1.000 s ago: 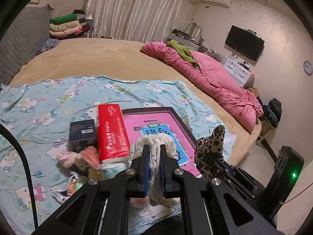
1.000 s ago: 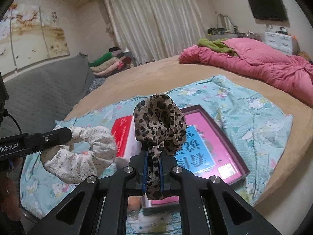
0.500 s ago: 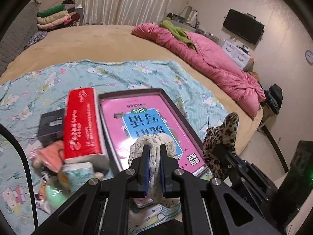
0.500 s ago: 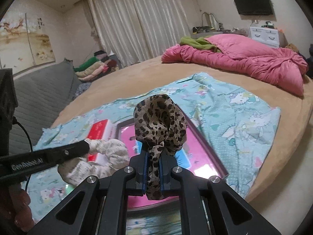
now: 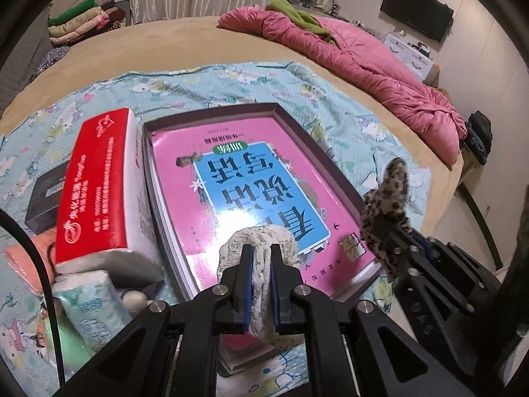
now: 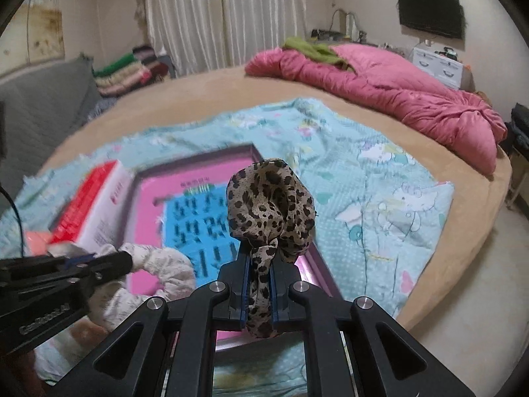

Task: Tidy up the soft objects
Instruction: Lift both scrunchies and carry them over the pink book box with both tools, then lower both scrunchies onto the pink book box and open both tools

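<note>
My left gripper [image 5: 261, 254] is shut on a white floral scrunchie [image 5: 261, 243], held just above the near end of a shallow box [image 5: 291, 122] that holds a pink and blue book [image 5: 251, 178]. My right gripper [image 6: 259, 264] is shut on a leopard-print scrunchie [image 6: 269, 198], hanging over the box's near right corner. In the left wrist view the leopard scrunchie [image 5: 386, 195] shows at the right; in the right wrist view the white scrunchie [image 6: 158, 261] and the left gripper [image 6: 127, 259] show at lower left.
A red and white tissue pack [image 5: 99, 185] leans on the box's left side, with a black box [image 5: 46, 195], a light blue packet [image 5: 89, 304] and small soft items beside it. All lie on a cartoon-print sheet [image 5: 330, 99] on a round bed. A pink quilt [image 5: 363, 63] lies far right.
Both grippers have come down and forward over the box, each still gripping its scrunchie. The book and tissue pack now look closer and larger.
</note>
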Motion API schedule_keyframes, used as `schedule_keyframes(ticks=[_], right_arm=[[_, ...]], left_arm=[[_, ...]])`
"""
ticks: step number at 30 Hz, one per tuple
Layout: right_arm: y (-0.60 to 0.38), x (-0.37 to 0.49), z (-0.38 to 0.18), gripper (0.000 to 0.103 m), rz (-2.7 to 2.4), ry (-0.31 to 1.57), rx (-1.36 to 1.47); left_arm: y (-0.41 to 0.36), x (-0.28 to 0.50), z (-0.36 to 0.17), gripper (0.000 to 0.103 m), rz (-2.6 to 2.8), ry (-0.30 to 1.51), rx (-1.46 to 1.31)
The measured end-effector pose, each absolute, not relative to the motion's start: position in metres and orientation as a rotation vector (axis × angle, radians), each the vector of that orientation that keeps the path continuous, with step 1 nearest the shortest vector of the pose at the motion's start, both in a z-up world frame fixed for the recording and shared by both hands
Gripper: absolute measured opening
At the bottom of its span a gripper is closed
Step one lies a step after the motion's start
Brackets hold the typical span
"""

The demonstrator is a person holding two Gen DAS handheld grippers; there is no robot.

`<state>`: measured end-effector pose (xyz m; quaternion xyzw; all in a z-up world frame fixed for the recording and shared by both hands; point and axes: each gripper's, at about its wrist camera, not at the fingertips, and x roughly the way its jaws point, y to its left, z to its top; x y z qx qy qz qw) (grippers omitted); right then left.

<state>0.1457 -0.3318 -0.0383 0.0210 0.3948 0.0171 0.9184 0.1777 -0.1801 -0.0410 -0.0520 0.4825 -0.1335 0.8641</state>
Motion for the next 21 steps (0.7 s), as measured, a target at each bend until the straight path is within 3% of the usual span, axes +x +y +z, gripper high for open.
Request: schedule_keyframes(ticks=[12, 15, 17, 21], right_arm=[[-0.342, 0.162, -0.075, 0.013, 0.117, 0.929, 0.209], [-0.343, 0.162, -0.075, 0.019, 0.135, 0.924, 0.240], [-0.343, 0.162, -0.076, 0.031, 0.141, 0.924, 0.265], [-0.345, 0.160, -0.075, 0.035, 0.147, 0.909, 0.286]], left_arm=[[-0.181, 0.183, -0.060, 0.009, -0.274, 1.043, -0.093], [-0.181, 0.184, -0.064, 0.009, -0.278, 1.054, -0.091], [-0.181, 0.183, -0.066, 0.009, -0.276, 1.059, -0.088], [-0.181, 0.182, -0.069, 0.010, -0.277, 1.065, -0.089]])
